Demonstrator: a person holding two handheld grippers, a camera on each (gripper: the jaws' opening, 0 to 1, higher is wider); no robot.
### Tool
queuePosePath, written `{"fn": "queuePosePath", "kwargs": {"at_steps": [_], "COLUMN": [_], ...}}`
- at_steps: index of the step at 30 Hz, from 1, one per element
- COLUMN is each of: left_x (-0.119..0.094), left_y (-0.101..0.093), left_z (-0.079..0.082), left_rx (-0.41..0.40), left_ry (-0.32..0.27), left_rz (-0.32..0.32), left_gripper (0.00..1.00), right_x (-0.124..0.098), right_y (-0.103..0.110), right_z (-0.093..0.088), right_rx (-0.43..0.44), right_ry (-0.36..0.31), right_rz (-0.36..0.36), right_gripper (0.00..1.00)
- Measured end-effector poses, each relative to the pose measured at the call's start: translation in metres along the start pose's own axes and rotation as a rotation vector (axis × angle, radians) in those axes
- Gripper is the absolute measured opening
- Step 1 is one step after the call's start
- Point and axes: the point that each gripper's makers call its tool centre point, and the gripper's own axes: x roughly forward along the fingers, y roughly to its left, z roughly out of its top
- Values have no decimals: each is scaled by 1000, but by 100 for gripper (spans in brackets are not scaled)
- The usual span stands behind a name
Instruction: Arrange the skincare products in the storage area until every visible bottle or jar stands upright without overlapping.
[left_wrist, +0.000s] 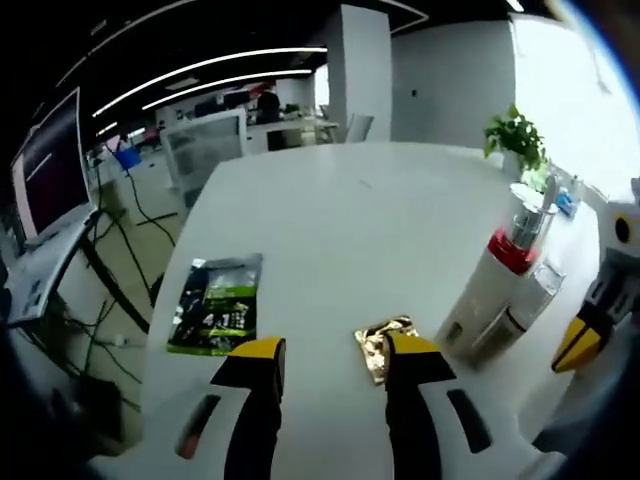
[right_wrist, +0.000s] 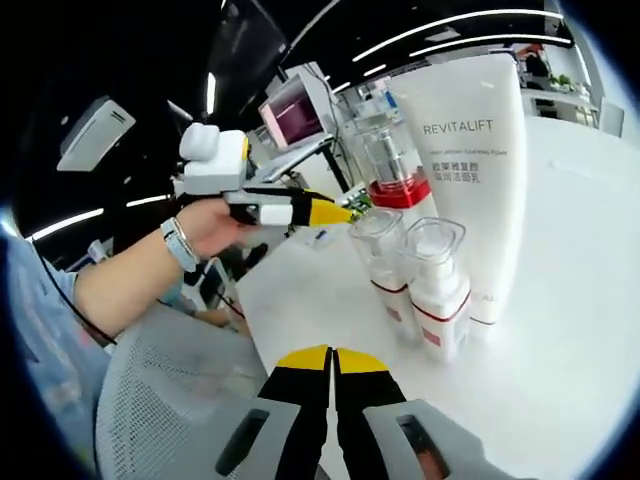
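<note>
A tall white tube (right_wrist: 475, 170) marked REVITALIFT stands upright on the white table (right_wrist: 580, 330). In front of it stand two small pump bottles with clear caps (right_wrist: 435, 285) (right_wrist: 380, 255), and behind them a clear bottle with a red band (right_wrist: 385, 160). My right gripper (right_wrist: 330, 360) is shut and holds nothing, a short way before the small bottles. My left gripper (left_wrist: 333, 355) is open above the table, its right jaw over a gold packet (left_wrist: 378, 345). The same white tube (left_wrist: 485, 295) and red-banded bottle (left_wrist: 520, 235) stand to its right. A hand holds the left gripper (right_wrist: 330, 212) beyond the table edge.
A green and black sachet (left_wrist: 215, 305) lies flat near the table's left edge. A potted plant (left_wrist: 515, 135) stands at the far right. My right gripper (left_wrist: 585, 335) shows at the right edge. A grey mesh chair (right_wrist: 170, 400) and a person's arm (right_wrist: 130, 275) are beside the table.
</note>
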Motion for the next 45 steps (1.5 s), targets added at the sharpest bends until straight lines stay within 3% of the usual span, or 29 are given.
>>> {"fn": "queuePosePath", "kwargs": {"at_steps": [5,7,10,11,14,17,23,30,34,36,37,38,45], "left_x": [-28,-42,-60,-61,-66,-62,-33,9,27,27,35,35,37], "left_y": [25,41,78,82,100,98,84,85,83,83,87,84,81], "left_z": [5,0,-27,-33,-71,-90,-83,-79,-87,-98,-85,-89,-85], "left_rx": [-59,-58,-101,-113,-204,-239,-224,-186,-195,-194,-113,-154,-139], "left_ry": [-30,-39,-5,4,65,91,138,225,286,350,283,307,284], "left_rz": [46,91,202,212,267,260,185,175,171,206,200,193,191], "left_gripper": [49,52,55,55,58,58,66,70,74,75,75,76,75], "right_x": [0,-2,-6,-6,-4,-3,1,1,1,1,1,1,1], "right_y": [2,3,3,3,3,5,5,-2,-3,-3,-4,-4,-4], "right_z": [5,8,12,12,12,10,4,1,1,0,-1,-1,-2], "right_rx": [-28,-40,-57,-59,-52,-52,-63,-56,-60,-63,-63,-64,-67], "right_ry": [-14,-26,-46,-46,-46,-38,-11,0,0,5,7,9,14], "right_rz": [-3,-8,-14,-16,-15,-10,-14,-33,-38,-41,-42,-43,-48], "right_gripper": [0,0,0,0,0,0,0,0,0,0,0,0,0]}}
